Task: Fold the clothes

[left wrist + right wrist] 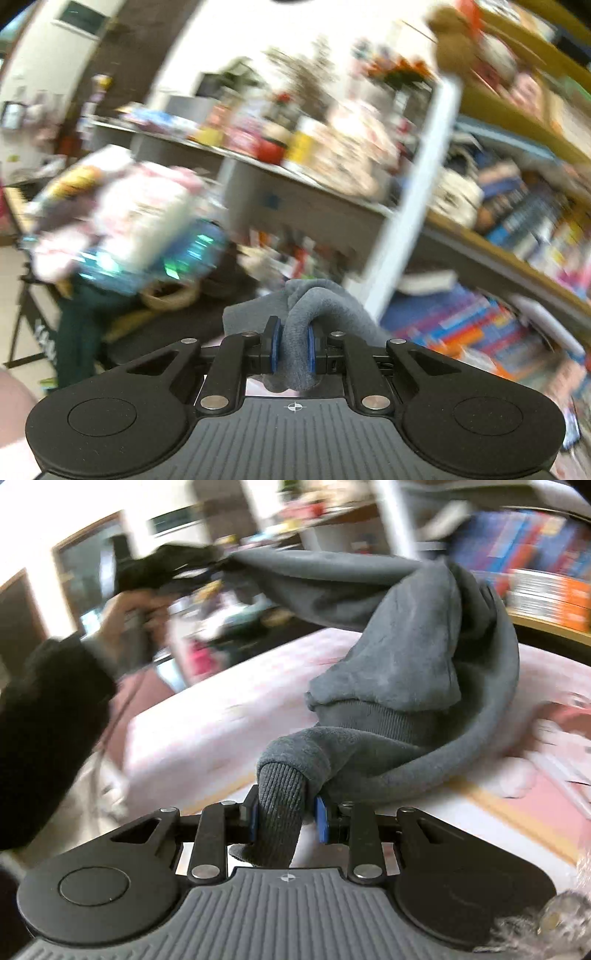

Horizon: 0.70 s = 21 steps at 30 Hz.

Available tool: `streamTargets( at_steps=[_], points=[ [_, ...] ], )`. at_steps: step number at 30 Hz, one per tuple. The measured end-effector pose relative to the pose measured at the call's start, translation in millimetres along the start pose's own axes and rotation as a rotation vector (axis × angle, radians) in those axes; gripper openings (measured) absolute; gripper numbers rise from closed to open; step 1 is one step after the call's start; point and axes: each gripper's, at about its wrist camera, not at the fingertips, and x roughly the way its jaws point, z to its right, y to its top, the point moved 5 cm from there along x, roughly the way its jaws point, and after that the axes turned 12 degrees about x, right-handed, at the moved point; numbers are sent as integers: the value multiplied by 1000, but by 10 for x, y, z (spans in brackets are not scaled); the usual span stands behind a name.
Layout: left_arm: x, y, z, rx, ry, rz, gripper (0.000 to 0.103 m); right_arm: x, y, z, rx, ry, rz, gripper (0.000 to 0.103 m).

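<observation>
Item: grey sweatshirt (388,635), mid-fold, held off a pink-and-white bed (221,709). Left: a person's hand (136,609), dark sleeve (48,686) behind it, carries the left gripper (293,341); its fingers are closed on a bunched grey fold, which stands up between the blue pads (275,341). Background there, shelves (517,221) and a cluttered counter (258,155), is blurred. Centre: the cloth spans from that upper-left grip across to a hanging hump, its ribbed hem (369,716) facing the lens. Right: the right gripper (286,818) pinches a ribbed cuff (279,794), fingers closed on it, the cuff end poking back toward the camera. Orientation: long axis runs roughly from the upper-left grip down to the cuff, slack and twisted in the middle; front or back side cannot be told. Handling, as judged: draw the two grips apart until the sag goes, keep them level, then lower the garment flat on the bed before any fold. The small left bite could slip if tugged sharply.
</observation>
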Motion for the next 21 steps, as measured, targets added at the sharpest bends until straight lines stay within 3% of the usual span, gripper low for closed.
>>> streamTargets(
  at_steps=[3, 7, 12, 16, 19, 21],
  points=[
    [26, 109, -9, 15, 15, 2, 13, -14, 7, -64, -32, 30, 4, 26],
    [192, 336, 525, 133, -59, 0, 13, -101, 130, 152, 29, -42, 78, 26],
    [175, 768, 1889, 358, -273, 121, 13, -125, 181, 389, 82, -167, 126, 26],
    [3, 924, 2895, 420, -494, 196, 14, -403, 248, 559, 99, -296, 235, 26],
    [30, 819, 3318, 449, -568, 181, 19, -623, 339, 792, 134, -417, 351, 26],
    [126, 688, 3502, 488, -568, 142, 24, -732, 370, 946, 166, -483, 400, 26]
  ],
)
